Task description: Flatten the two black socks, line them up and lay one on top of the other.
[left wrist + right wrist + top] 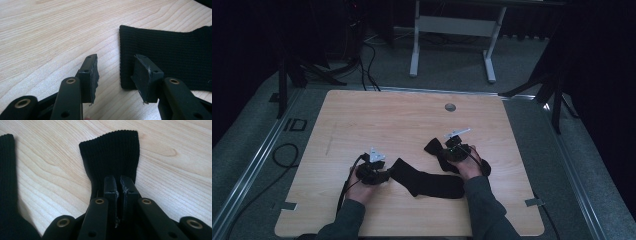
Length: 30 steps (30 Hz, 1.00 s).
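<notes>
2 black socks lie on the tabletop (362, 120), near the front edge. The right claw (119, 182) is pressed together, pinching the short sock (112, 152) so it can be lifted. The left claw (116, 72) is spread wide at the cuff edge of the long sock (170, 57), ready to grab it.

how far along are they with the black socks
Early on. Done: both black ribbed knit socks lie on the light wooden table, one between the hands, one by the right hand. In hand: the right gripper is shut on its sock just below the cuff. Left: the left gripper is open, one jaw over the other sock's cuff edge, not yet gripping; no pairing or folding shows.
</notes>
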Motion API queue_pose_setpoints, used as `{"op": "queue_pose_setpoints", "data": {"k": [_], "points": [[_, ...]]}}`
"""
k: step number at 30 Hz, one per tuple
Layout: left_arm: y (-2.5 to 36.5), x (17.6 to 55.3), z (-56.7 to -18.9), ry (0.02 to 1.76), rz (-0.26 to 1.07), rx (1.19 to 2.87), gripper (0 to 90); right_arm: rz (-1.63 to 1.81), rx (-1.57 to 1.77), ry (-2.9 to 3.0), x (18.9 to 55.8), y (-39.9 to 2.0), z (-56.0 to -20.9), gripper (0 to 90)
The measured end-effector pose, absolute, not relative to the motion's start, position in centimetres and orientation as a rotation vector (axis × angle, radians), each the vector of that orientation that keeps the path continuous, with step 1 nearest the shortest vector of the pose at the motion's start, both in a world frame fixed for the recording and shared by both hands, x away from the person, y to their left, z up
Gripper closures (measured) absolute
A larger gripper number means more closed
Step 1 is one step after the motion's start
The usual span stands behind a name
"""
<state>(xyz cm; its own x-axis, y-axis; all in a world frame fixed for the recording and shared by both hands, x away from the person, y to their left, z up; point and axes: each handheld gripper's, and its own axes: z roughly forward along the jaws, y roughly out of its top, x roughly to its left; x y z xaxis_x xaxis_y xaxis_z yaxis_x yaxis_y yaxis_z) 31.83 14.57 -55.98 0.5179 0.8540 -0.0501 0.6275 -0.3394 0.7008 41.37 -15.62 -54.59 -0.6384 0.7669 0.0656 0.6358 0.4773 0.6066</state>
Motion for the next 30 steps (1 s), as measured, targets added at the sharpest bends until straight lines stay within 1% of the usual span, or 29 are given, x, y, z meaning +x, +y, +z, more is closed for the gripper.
{"op": "queue_pose_setpoints", "data": {"k": [11, 30], "points": [[14.5, 31.8, -56.0, 1.204, 0.433, 2.084, 55.0, 0.917, 1.158, 2.501, 40.0, -15.0, -53.5, 84.6], [14.4, 31.7, -56.0, 1.204, 0.443, 2.081, 54.9, 1.045, 1.060, 2.487, 36.7, -13.2, -49.1, 84.6]]}}
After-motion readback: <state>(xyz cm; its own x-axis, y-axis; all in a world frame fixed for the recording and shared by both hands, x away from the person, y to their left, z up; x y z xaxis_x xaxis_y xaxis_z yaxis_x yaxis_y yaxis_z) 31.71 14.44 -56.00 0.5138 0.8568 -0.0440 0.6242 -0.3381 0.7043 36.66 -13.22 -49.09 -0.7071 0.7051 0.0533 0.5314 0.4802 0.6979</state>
